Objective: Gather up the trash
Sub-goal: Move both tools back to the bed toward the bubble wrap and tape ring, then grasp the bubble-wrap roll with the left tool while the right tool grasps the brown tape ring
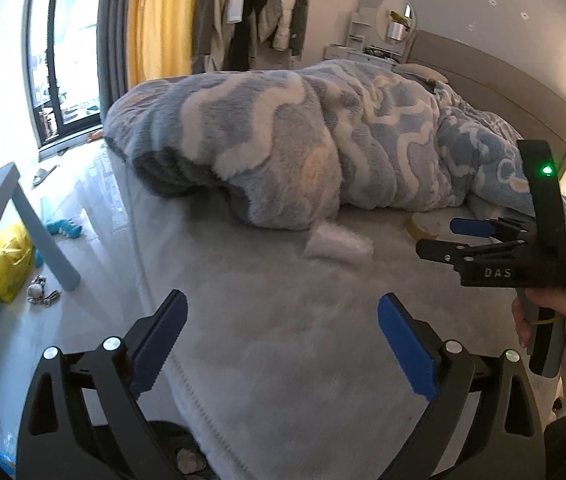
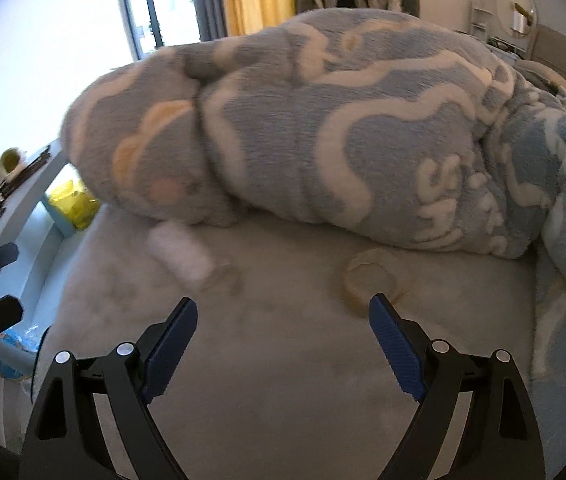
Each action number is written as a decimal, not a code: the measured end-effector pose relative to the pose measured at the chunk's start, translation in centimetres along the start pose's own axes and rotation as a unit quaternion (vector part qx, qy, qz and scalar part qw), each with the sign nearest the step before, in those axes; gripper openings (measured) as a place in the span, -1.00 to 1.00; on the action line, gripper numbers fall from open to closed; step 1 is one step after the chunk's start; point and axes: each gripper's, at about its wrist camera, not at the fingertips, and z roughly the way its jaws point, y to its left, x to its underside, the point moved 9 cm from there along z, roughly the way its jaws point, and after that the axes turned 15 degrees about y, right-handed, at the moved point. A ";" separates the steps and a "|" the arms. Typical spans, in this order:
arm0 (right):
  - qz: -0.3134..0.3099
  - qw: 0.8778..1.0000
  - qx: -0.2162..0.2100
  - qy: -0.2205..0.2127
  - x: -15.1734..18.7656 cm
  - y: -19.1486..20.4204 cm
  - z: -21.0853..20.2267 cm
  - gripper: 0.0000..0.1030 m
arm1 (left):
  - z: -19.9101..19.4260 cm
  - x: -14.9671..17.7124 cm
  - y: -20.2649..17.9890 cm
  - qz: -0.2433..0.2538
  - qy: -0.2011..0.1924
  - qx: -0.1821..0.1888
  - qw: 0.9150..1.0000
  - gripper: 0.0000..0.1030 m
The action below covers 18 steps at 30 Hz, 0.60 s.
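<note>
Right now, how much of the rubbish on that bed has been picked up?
None visibly collected yet. Both the left gripper and right gripper are open and empty above the bed. Left to grab: the white plastic cup lying on its side and the tape ring, both beside the blanket.

Left gripper [image 1: 283, 320] jaws spread wide, nothing between them, hovering over grey bed sheet [image 1: 283, 360]. Ahead of the jaws, slightly right of centre: white plastic cup [image 1: 339, 243] on its side, blurred, just below the edge of the heaped blue-and-white blanket [image 1: 303, 136]. Farther right, a tan ring-shaped item [image 1: 423, 226], partly hidden. Right gripper [image 1: 437, 236] off the right jaw, held by a hand [image 1: 563, 328], fingers parted. Left of the jaws, on the floor: yellow bag [image 1: 7, 260].
</note>
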 end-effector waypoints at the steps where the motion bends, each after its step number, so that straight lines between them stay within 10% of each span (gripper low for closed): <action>1: 0.006 1.000 0.000 0.001 0.0 -0.6 0.2 0.72 | 0.3 -0.3 -0.3 0.004 0.001 0.001 1.000 0.90; 18: 0.028 0.999 0.020 0.036 -1.9 -5.6 4.2 0.72 | 6.1 -4.1 -3.2 0.030 0.021 0.023 0.999 0.91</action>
